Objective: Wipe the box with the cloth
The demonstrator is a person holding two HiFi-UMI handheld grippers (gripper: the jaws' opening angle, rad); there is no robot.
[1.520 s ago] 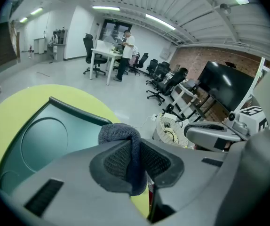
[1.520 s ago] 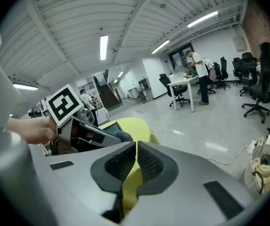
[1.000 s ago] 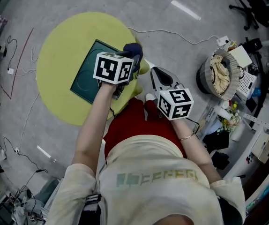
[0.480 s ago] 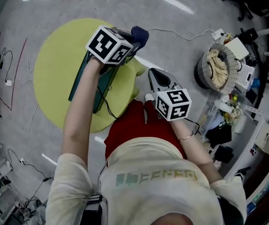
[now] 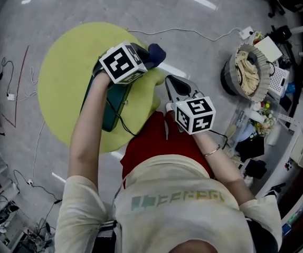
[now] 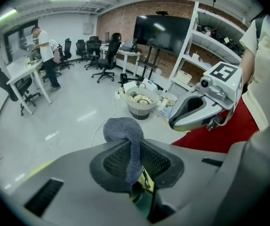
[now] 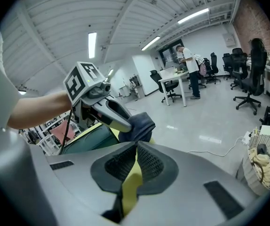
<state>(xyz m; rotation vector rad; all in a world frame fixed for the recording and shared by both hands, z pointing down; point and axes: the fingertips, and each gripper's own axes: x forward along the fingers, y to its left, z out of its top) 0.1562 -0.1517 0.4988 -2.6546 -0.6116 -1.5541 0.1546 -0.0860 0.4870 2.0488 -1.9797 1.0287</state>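
The dark green box (image 5: pixel 112 107) stands tipped on its long edge on the round yellow sheet (image 5: pixel 62 73); its green face also shows in the right gripper view (image 7: pixel 83 142). My left gripper (image 5: pixel 145 59) is against the box's upper far end, shut on a blue-grey cloth (image 5: pixel 155 51). In the left gripper view the cloth (image 6: pixel 123 131) bulges out above the closed jaws. My right gripper (image 5: pixel 169 82) is just right of the box, shut on a fold of the yellow sheet (image 7: pixel 132 175). Most of the box is hidden behind my left arm.
A round basket (image 5: pixel 245 77) with pale rags in it stands on the floor at the right, among boxes and clutter. A white cable (image 5: pixel 193 33) runs across the grey floor beyond the sheet. My red-clad knees (image 5: pixel 157 141) touch the sheet's near edge.
The box lay flat a second ago and now stands on its edge. My left gripper with the cloth has moved with it along the upper end. The right gripper has barely moved.
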